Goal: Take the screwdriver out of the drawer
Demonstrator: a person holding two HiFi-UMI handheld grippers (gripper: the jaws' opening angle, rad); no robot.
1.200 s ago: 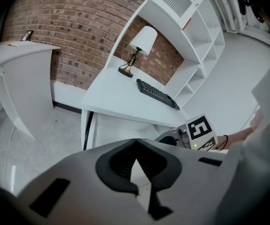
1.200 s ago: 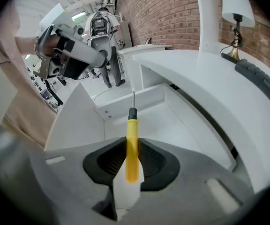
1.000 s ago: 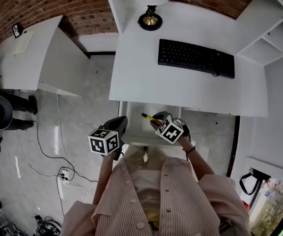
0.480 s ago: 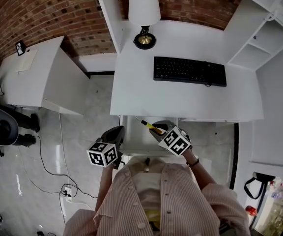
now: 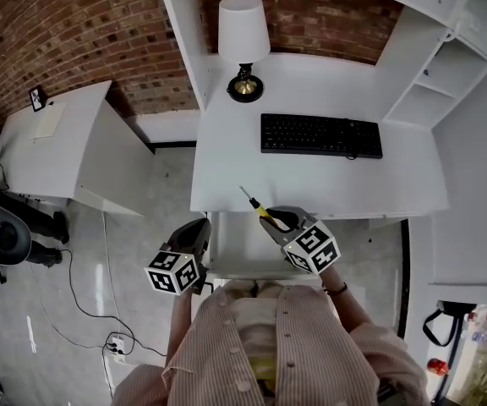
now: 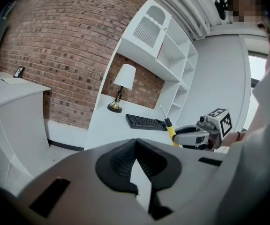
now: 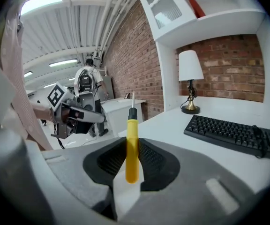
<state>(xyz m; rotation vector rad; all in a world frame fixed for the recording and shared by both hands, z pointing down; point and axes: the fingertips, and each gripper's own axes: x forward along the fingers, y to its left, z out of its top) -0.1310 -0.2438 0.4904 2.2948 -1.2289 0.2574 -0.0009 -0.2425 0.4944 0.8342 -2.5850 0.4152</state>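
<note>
The screwdriver (image 5: 259,206) has a yellow handle, a black collar and a thin metal shaft. My right gripper (image 5: 271,221) is shut on its handle, and its tip points up and away over the desk's front edge. In the right gripper view the screwdriver (image 7: 132,125) stands upright between the black pads of my right gripper (image 7: 131,146). The white drawer (image 5: 237,245) stands pulled out under the desk, below both grippers. My left gripper (image 5: 198,229) hangs at the drawer's left side, and in its own view my left gripper (image 6: 135,144) is shut on nothing.
On the white desk (image 5: 311,189) lie a black keyboard (image 5: 320,135) and a white-shaded lamp (image 5: 243,32). White shelves (image 5: 446,66) rise at the right. A second white table (image 5: 57,134) stands left, with cables (image 5: 100,277) on the floor. A person (image 7: 86,86) stands far off.
Both grippers have risen. The right one has lifted the screwdriver out of the drawer, up to the desk's front edge, and tilted it more upright. The left one stays shut and holds nothing.
</note>
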